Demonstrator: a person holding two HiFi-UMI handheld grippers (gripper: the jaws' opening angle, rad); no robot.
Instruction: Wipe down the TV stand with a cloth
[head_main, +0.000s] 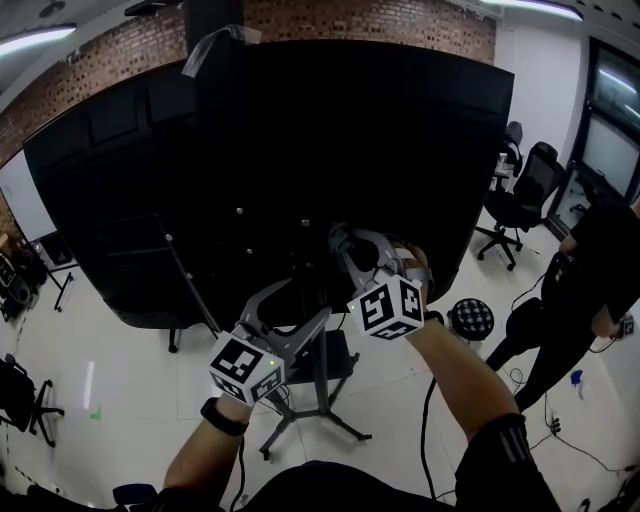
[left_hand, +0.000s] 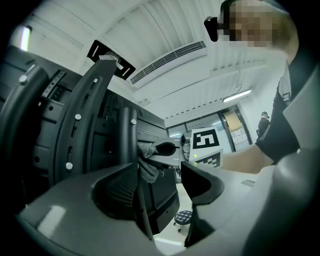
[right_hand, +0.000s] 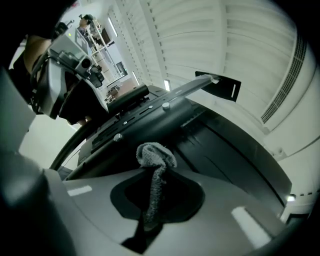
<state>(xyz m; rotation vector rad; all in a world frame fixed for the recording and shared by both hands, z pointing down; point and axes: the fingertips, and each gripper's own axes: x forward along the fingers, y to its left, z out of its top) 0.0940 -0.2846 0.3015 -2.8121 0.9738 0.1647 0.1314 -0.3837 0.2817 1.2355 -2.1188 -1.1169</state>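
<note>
The big black TV (head_main: 300, 150) shows its back, mounted on a black stand (head_main: 322, 412) with splayed legs. My right gripper (head_main: 355, 245) is shut on a grey cloth (right_hand: 156, 156). The bunched end of the cloth sticks out past the fingertips, close to the dark mounting bracket (right_hand: 135, 112) on the TV's back; I cannot tell if they touch. That cloth (left_hand: 146, 162) also shows in the left gripper view, beside the right gripper's marker cube (left_hand: 207, 143). My left gripper (head_main: 295, 305) is open, lower down by the stand's upright column (left_hand: 128, 145), with nothing between its fingers.
Office chairs (head_main: 522, 192) stand at the back right. A person in black (head_main: 590, 290) bends over at the right, and a round stool (head_main: 470, 318) sits on the floor just right of my arms. Cables trail over the white floor. Another chair (head_main: 20, 395) is at the lower left.
</note>
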